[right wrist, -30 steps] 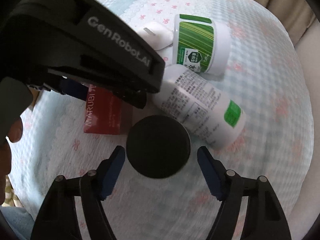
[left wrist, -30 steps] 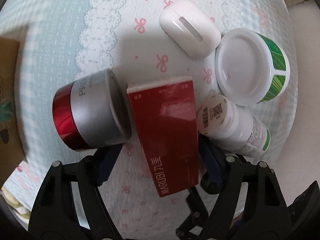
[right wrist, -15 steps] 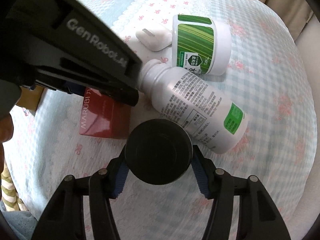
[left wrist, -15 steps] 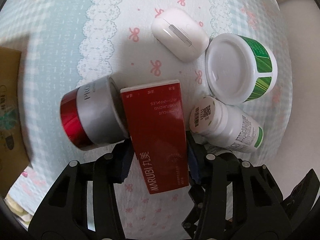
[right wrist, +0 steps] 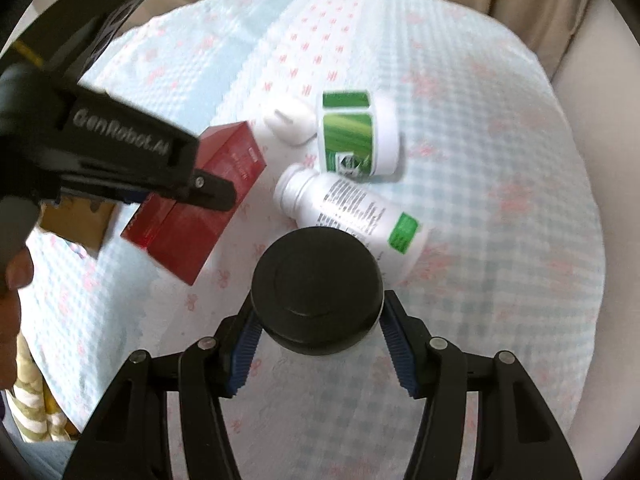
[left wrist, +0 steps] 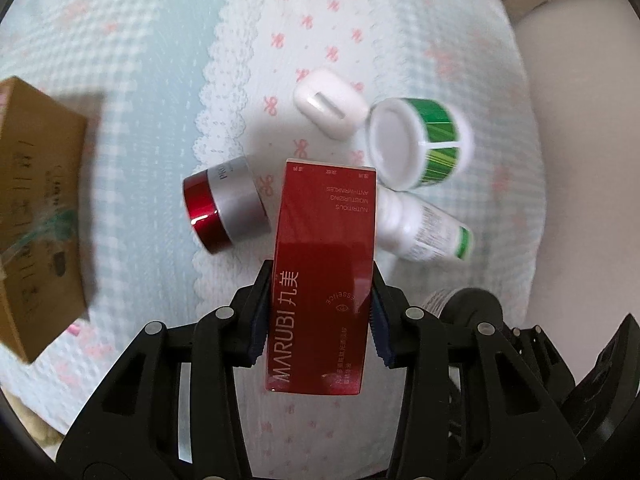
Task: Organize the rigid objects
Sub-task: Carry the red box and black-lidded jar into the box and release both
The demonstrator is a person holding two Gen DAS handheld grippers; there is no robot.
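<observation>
— So, left hand-held gripper (left wrist: 318,316)?
— Pinching the red box (left wrist: 324,272), lifted above the table (left wrist: 160,100).
— Right hand-held gripper (right wrist: 318,342)?
— Clamped on the black jar (right wrist: 316,290), just beside the lying white bottle (right wrist: 352,212). Green tub (right wrist: 356,136) behind it.

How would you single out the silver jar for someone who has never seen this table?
On the checked tablecloth, look beside its white lace seam, just left of the red box held in the left gripper. The silver jar lies on its side there, the only item with a glossy red band.
</observation>
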